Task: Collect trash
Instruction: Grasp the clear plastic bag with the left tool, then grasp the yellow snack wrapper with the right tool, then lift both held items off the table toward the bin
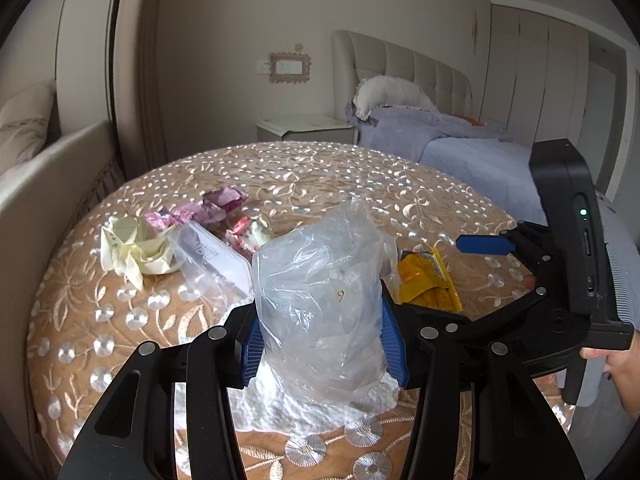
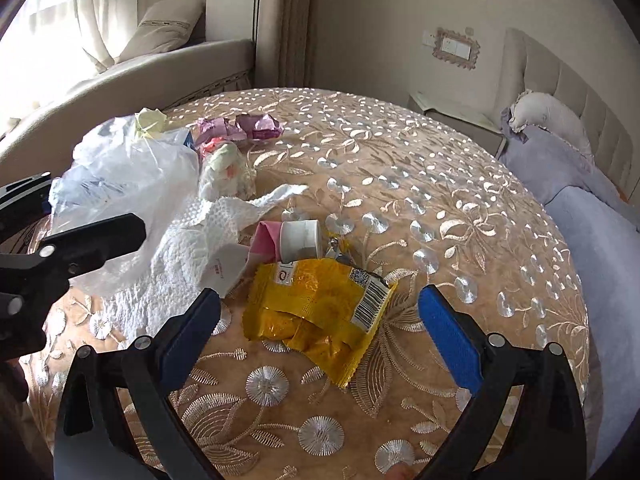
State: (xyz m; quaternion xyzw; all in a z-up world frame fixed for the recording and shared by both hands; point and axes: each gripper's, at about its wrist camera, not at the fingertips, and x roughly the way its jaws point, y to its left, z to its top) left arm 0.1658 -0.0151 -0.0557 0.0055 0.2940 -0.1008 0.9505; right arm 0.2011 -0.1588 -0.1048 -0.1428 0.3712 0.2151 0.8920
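L gripper squeezes the clear plastic bag w/ both blue pads. R gripper is wide open, holding nothing; yellow wrapper lies between its fingers on the table.

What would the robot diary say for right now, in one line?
left gripper: shut on clear plastic bag | right gripper: open around yellow wrapper | wrapper on table
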